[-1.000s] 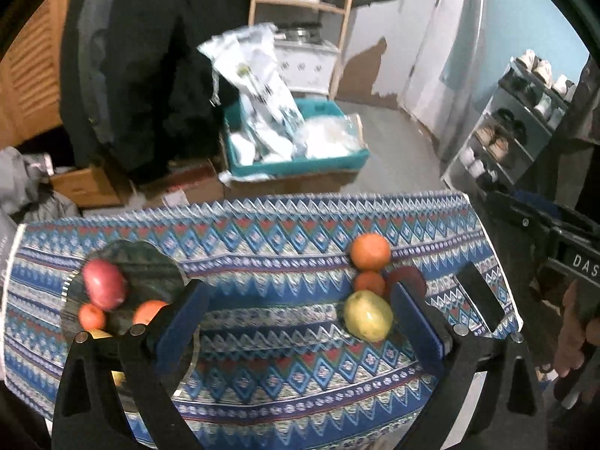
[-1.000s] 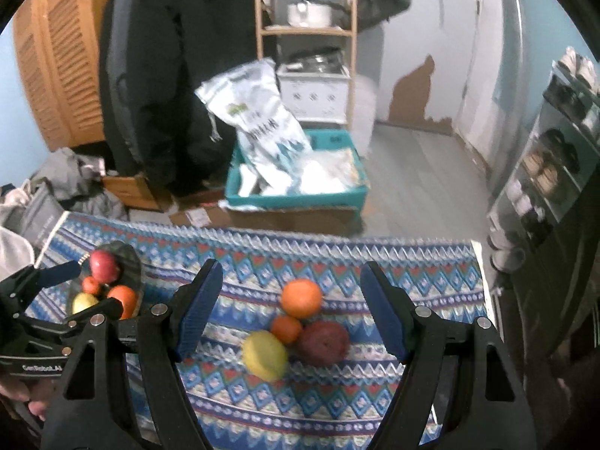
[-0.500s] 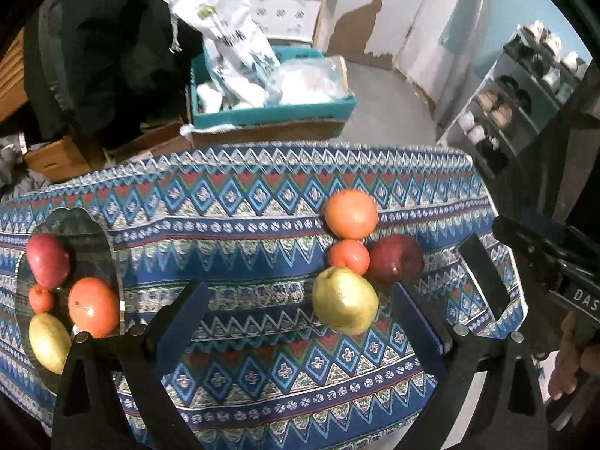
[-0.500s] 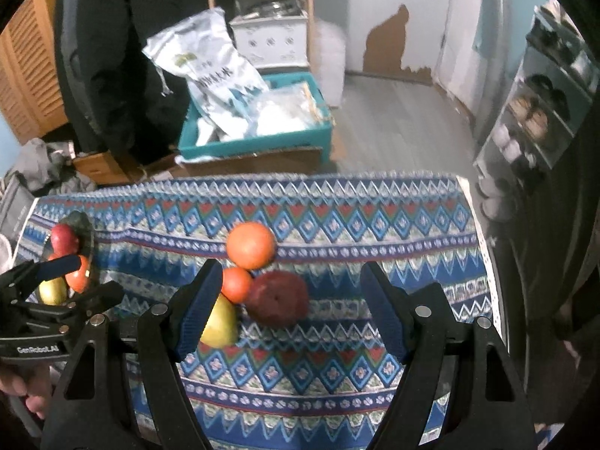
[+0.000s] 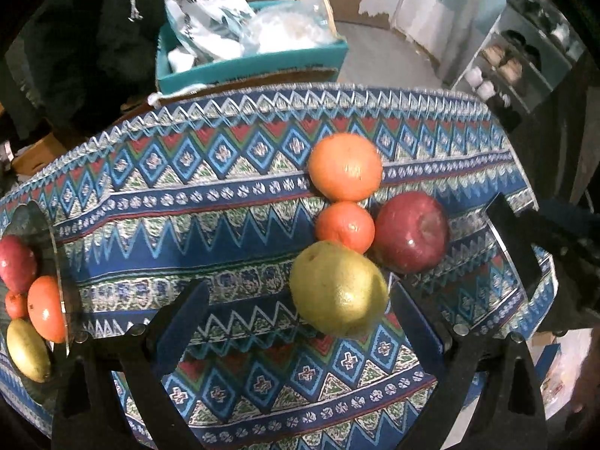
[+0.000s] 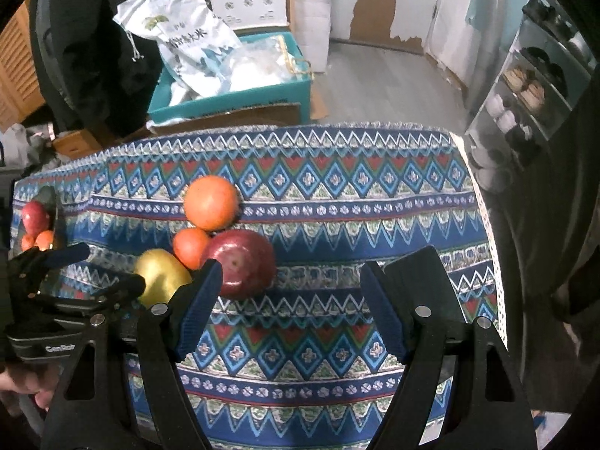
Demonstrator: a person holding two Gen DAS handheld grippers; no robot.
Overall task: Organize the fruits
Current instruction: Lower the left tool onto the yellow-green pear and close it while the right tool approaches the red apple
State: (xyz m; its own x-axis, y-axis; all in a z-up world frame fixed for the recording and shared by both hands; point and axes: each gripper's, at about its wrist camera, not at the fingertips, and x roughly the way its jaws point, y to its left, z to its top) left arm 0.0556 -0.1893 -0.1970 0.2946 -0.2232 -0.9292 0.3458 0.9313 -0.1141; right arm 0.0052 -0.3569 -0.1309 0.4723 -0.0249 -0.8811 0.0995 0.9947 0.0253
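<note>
Four loose fruits cluster on the patterned cloth: a large orange [image 5: 345, 167], a small orange [image 5: 345, 227], a red apple [image 5: 410, 238] and a yellow fruit [image 5: 337, 292]. My left gripper [image 5: 300, 322] is open just above the cloth, and the yellow fruit sits between its fingers, nearer the right one, with no pad touching it. My right gripper [image 6: 290, 300] is also open with only cloth between its fingers. The red apple [image 6: 243, 262] lies just beyond its left finger [image 6: 198, 300]. A glass plate [image 5: 56, 262] at the left holds several fruits.
The cloth-covered table [image 6: 337, 195] ends at a far edge with floor beyond. There a teal box [image 6: 232, 90] holds white bags, beside a dark coat [image 6: 93, 37]. A shoe rack [image 6: 525, 93] stands at the right. A hand [image 6: 22, 390] holds the left gripper.
Both grippers have come down toward the table and tilted further downward, so the fruit cluster looms larger. Neither gripper's jaws have changed width. The fruits have not moved.
</note>
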